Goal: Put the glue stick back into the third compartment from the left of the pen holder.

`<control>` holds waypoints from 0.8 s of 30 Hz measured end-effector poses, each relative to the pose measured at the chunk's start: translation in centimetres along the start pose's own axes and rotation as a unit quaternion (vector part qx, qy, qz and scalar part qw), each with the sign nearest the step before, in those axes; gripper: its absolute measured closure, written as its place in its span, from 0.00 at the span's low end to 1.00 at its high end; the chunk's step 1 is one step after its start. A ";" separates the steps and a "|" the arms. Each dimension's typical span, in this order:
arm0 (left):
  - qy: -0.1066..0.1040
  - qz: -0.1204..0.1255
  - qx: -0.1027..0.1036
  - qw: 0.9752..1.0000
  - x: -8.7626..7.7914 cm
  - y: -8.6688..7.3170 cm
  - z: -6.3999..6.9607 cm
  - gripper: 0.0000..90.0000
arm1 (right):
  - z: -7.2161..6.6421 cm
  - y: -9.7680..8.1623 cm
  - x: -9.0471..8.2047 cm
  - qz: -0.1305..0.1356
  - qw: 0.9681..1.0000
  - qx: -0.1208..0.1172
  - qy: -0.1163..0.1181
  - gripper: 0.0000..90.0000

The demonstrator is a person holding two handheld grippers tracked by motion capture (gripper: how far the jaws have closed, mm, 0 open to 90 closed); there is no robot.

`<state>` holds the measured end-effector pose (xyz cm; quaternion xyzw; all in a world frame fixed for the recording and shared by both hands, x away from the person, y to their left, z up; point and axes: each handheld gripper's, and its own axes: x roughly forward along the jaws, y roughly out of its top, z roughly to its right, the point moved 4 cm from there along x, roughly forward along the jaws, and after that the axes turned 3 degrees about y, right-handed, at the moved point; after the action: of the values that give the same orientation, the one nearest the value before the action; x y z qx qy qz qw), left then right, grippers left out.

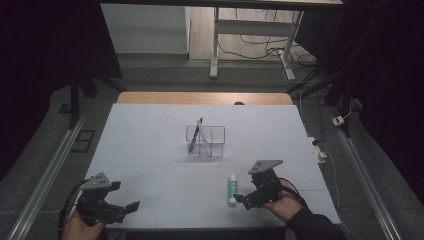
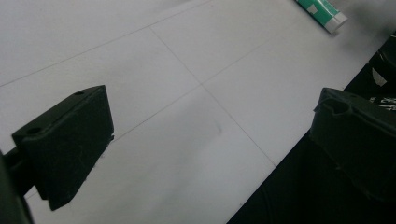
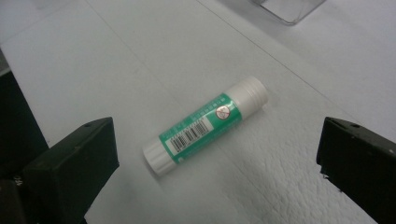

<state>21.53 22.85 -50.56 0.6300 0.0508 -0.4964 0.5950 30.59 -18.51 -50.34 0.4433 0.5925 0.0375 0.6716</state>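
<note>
A green and white glue stick [image 1: 232, 189] lies flat on the white table sheet [image 1: 150, 150] near the front right. My right gripper [image 1: 244, 199] is open just to its right, jaws pointing at it. In the right gripper view the glue stick [image 3: 205, 125] lies between and beyond the two spread jaws, untouched. A clear divided organizer [image 1: 205, 141] stands at the table's middle with a blue pen [image 1: 195, 135] leaning in its left compartment. My left gripper [image 1: 129, 210] is open at the front left corner, holding nothing. An end of the glue stick [image 2: 322, 11] shows at the top of the left gripper view.
The table's front edge runs just under both grippers. A wooden strip [image 1: 204, 98] borders the sheet's far side. Beyond it stand a desk frame [image 1: 215, 45] and loose cables [image 1: 265, 47] on the floor. A power strip [image 1: 318, 149] lies off the right edge.
</note>
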 end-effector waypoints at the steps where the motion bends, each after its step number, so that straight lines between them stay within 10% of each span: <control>1: 0.000 0.000 0.000 1.000 0.0 0.0 0.0 0.00 | 0.0 0.0 0.0 0.000 1.000 0.000 0.000 0.00; 14: 0.000 -0.002 0.001 1.000 0.0 0.0 0.0 0.00 | -1.2 -1.1 -0.1 -0.012 1.000 0.002 0.011 0.01; 24: 0.000 -0.002 0.000 1.000 0.1 0.0 0.0 0.00 | -1.6 -1.6 0.1 -0.047 0.998 -0.039 0.007 0.38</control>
<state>21.57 22.80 -50.58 0.6301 0.0517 -0.4976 0.5939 28.53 -18.55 -51.25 0.3877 0.6156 0.0318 0.6854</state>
